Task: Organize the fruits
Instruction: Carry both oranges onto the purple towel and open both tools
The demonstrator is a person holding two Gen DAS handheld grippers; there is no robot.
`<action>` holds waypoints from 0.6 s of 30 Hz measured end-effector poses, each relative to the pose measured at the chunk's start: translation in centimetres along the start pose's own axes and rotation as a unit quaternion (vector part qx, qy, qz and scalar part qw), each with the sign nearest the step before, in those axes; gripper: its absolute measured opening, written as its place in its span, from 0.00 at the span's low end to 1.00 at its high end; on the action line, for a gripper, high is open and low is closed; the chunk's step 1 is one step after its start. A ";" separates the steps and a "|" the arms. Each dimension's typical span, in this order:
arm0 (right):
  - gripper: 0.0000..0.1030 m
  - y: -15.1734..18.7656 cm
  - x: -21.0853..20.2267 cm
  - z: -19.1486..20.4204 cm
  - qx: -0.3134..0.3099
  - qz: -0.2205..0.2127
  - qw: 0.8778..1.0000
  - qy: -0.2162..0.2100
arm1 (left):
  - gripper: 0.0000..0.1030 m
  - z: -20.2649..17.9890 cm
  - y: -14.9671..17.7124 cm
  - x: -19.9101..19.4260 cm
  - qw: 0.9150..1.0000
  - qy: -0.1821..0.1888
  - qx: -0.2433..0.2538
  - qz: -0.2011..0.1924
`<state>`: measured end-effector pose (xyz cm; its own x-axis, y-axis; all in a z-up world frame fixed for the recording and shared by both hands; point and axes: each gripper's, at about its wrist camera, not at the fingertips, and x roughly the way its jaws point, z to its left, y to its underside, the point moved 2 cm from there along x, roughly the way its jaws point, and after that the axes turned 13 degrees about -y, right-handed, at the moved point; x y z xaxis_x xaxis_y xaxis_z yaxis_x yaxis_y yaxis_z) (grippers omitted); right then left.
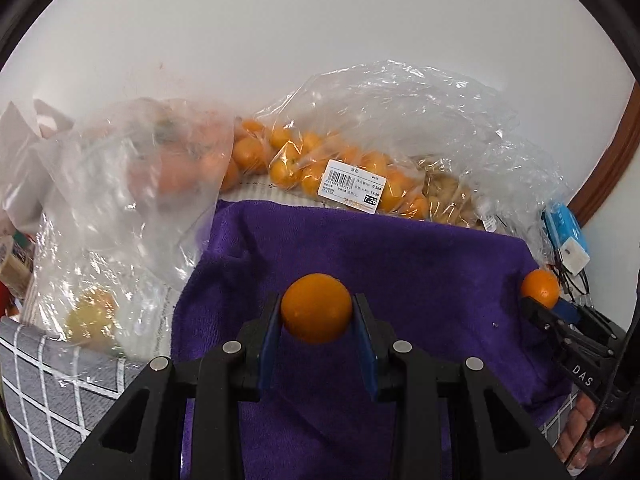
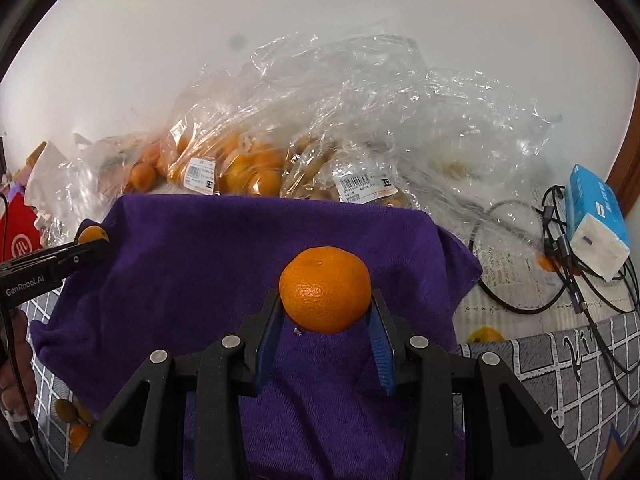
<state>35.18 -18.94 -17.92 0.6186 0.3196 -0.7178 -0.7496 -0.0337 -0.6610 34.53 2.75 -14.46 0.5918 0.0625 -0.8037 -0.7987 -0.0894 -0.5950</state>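
A: Orange items, two: your left gripper [image 1: 316,312] clamps a smooth orange fruit [image 1: 316,308]; your right gripper [image 2: 325,300] clamps a dimpled mandarin [image 2: 325,290].

B: Surface?

A: Purple towel [image 1: 400,260] under both, on a grey checked cloth [image 2: 560,360]; clear fruit bags [image 1: 360,152] behind, against a white wall [image 1: 280,40].

B: Pose?

A: You tilt both grippers downward, side by side.
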 end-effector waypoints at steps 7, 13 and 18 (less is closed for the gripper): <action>0.40 0.2 1.8 -0.6 0.008 0.014 1.000 -0.003 | 0.32 -1.0 0.8 1.4 1.000 -0.002 0.025 0.007; 0.40 0.7 3.1 -0.9 0.015 0.031 0.999 -0.004 | 0.32 -1.2 1.2 2.6 0.999 -0.006 0.040 0.017; 0.40 0.8 3.3 -1.0 0.016 0.038 0.999 -0.006 | 0.32 -1.5 1.6 3.1 0.999 -0.009 0.046 0.025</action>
<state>36.86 -18.83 -20.97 0.5572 0.3295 -0.7622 -0.8011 -0.0285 -0.5979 35.29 1.34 -17.90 0.5499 0.0778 -0.8316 -0.8341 -0.0003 -0.5516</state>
